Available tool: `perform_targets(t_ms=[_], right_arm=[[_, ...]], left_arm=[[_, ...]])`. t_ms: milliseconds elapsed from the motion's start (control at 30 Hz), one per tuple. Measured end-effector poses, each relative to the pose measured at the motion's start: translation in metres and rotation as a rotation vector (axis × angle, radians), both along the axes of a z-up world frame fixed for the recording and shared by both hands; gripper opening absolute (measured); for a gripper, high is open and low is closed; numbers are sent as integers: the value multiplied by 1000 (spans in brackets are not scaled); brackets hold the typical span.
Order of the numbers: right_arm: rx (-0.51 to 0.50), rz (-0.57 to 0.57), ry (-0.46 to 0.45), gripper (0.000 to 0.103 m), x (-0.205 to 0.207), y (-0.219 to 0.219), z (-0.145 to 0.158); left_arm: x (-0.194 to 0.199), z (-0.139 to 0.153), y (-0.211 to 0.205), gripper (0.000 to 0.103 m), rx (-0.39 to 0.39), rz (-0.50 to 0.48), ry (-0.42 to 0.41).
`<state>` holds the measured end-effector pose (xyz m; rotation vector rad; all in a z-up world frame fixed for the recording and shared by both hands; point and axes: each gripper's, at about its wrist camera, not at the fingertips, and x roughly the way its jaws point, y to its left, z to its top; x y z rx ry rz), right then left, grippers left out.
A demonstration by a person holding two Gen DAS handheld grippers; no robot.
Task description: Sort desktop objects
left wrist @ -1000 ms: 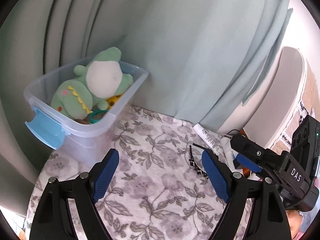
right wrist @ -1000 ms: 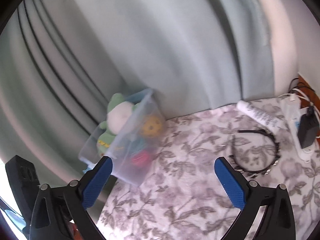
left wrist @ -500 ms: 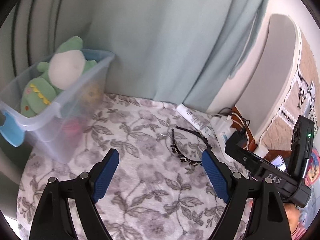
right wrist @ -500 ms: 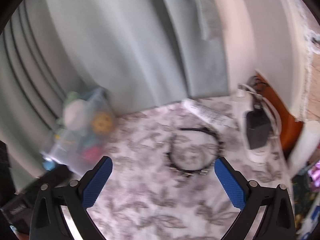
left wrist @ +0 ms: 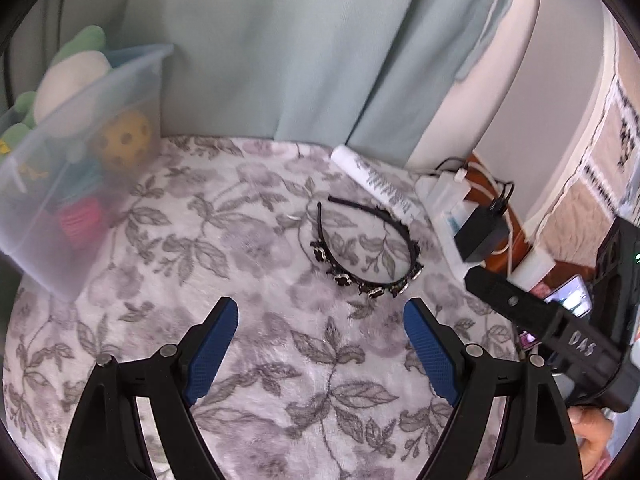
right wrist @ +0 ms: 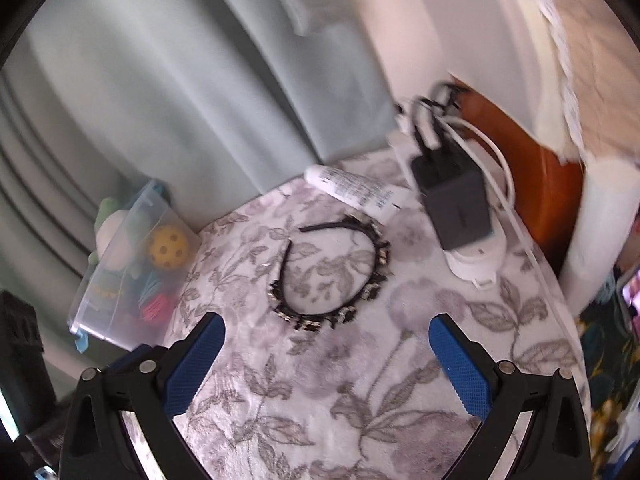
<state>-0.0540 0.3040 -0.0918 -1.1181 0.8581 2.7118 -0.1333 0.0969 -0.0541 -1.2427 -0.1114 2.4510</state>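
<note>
Curtain (left wrist: 280, 48): pale green, hanging in folds behind everything, reaching down to the counter's far edge.
Counter (left wrist: 260, 272): covered with white fuzzy cloth printed with grey flowers and leaves.
Storage bin (left wrist: 80, 168): clear plastic, far left on the counter, against the curtain; blue latch seen in right wrist view (right wrist: 82, 342).
Plush toy (left wrist: 68, 72): green and white, sticking up out of the bin.
Bin contents: yellow holed ball (left wrist: 124, 142) pressed against the near wall, pink ribbed item (left wrist: 78, 220) lower down, teal bits between; rest blurred.
Left tongs (left wrist: 320, 312): spread wide, blue pads empty, hovering over bare cloth, just short of the headband.
Right tongs (right wrist: 326, 326): spread wide, empty, above the cloth, near the headband's beaded side; also seen at right edge of left wrist view (left wrist: 560, 332).
Power strip (right wrist: 472, 256): white, right side of counter, black charger brick (right wrist: 456, 200) plugged in, white cables looping behind.
Headband (left wrist: 368, 248): black, beaded flower trims along one side, lying flat mid-counter, open ends toward the curtain; well apart from the bin, not touched by either tongs.
Tube (left wrist: 376, 180): white with printed text, lying just behind the headband, between it and the curtain; touching or not, cannot tell.
Phone (left wrist: 568, 294): lit screen, far right beyond the counter edge, partly hidden.
</note>
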Motion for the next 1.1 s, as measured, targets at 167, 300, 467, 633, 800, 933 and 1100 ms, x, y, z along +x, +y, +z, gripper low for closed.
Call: perform_targets(t_ms=[167,300,467,633,800,933,1100], right_arm=[[-46,5,-25,103,-6,8,-13],[-58,12,-30,103,-14,8,-19],[-62,6,-32,101,-29,7,-26],[-66,-4,-54,89,-47,11,-34],[-68,-13,-83,79,-61,15,-45],[-69,-9,-90,73,-69,15,-52],[-57,-21,-99,71,-76,16,-57]], left_arm=[[-12,-21,11,86,-24,-16,-38],[-22,-33,14,86,-26,-17,-62],[-34,-41,21,86,-35,-31,-65],[-49,-50,31,86,-47,-59,-75],[-62,-58,41,86,-52,-79,-81],[-75,-67,46,74,-48,-69,-96],[-82,-75,45,73,-25,-50,-114]])
